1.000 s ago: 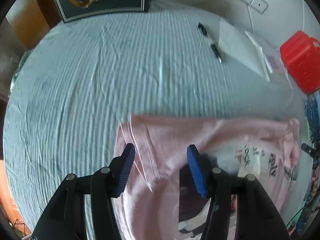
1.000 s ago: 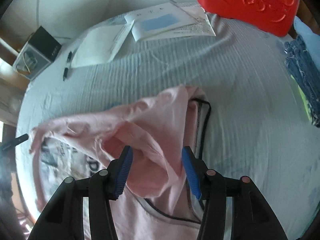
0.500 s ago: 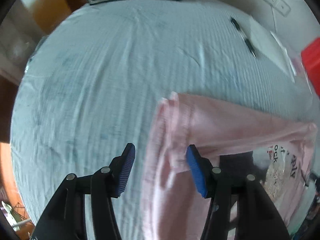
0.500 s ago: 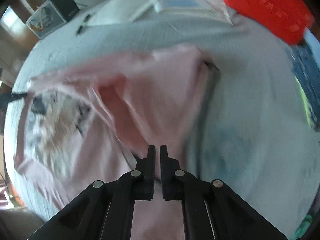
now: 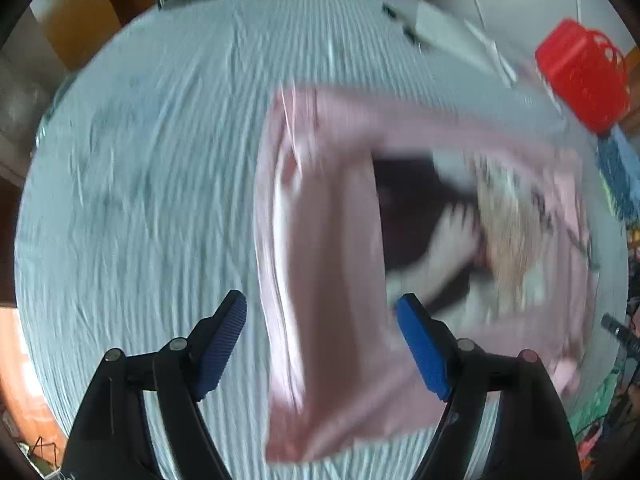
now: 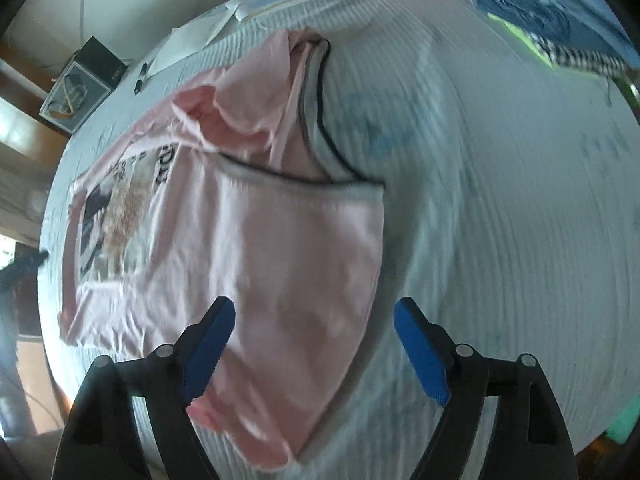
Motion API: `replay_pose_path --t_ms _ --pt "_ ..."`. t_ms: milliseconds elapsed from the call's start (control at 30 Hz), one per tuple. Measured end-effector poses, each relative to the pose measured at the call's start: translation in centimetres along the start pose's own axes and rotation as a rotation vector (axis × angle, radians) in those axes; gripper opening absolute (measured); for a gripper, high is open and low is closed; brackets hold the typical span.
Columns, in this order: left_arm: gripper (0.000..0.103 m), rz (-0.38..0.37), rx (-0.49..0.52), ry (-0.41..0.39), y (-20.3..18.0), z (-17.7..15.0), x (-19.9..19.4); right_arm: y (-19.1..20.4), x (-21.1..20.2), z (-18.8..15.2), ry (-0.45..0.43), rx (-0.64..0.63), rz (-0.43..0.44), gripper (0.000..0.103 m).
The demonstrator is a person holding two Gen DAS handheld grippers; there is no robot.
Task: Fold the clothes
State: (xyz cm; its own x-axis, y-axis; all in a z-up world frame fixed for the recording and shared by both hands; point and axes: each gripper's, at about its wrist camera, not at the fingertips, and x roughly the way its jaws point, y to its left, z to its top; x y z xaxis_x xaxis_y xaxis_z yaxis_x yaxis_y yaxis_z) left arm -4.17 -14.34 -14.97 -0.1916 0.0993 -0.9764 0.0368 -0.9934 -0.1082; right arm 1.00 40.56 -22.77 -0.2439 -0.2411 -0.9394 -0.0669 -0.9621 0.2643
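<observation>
Lying flat: pink printed shirt [image 6: 248,248]; lettering unreadable

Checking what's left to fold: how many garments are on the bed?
2 at least: the pink T-shirt spread mid-bed, and denim clothing at the far right edge. That heap is blurred and may hold more.

Both wrist cameras look forward and down past their own open tongs, close above a bed [image 5: 140,200]. They share the pink shirt [image 6: 280,248], seen from opposite ends, and the papers [image 6: 256,4] near the far wall.
</observation>
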Motion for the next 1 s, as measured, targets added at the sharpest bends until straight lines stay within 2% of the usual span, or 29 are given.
replay_pose_path --t_ms 100,233,433,667,700,733,767,800,900,1000 --pt "0.078 0.026 0.001 0.04 0.0 -3.1 1.0 0.9 -0.6 -2.2 0.01 -0.026 -0.015 0.081" --pt "0.078 0.083 0.012 0.059 0.0 -6.2 1.7 1.7 -1.2 -5.1 0.042 -0.09 -0.027 0.06" --pt "0.078 0.095 0.016 0.062 -0.3 -8.3 2.8 2.4 -1.5 -8.9 0.062 -0.158 -0.032 0.059" --pt "0.078 0.092 0.018 0.023 -0.5 -8.9 2.4 5.2 0.5 -10.1 0.079 -0.273 -0.063 0.057" --pt "0.076 0.089 0.022 0.022 -0.6 -8.9 2.2 5.4 1.1 -10.2 0.097 -0.286 -0.077 0.043" --pt "0.059 0.086 0.026 0.021 -0.6 -8.9 1.9 5.6 1.4 -10.3 0.106 -0.306 -0.115 0.023" --pt "0.022 0.077 0.021 0.019 -0.6 -8.5 1.7 5.5 1.4 -10.2 0.115 -0.302 -0.108 0.009" --pt "0.008 0.064 0.012 0.016 -0.5 -7.9 1.4 5.4 1.4 -10.0 0.124 -0.294 -0.094 0.003" --pt "0.006 0.025 -0.016 0.009 -0.1 -6.1 0.7 5.6 -0.2 -8.7 0.074 -0.295 -0.074 0.003" --pt "0.006 -0.013 -0.044 0.002 0.2 -4.3 -0.1 6.0 -2.0 -5.5 0.008 -0.295 -0.048 0.003"
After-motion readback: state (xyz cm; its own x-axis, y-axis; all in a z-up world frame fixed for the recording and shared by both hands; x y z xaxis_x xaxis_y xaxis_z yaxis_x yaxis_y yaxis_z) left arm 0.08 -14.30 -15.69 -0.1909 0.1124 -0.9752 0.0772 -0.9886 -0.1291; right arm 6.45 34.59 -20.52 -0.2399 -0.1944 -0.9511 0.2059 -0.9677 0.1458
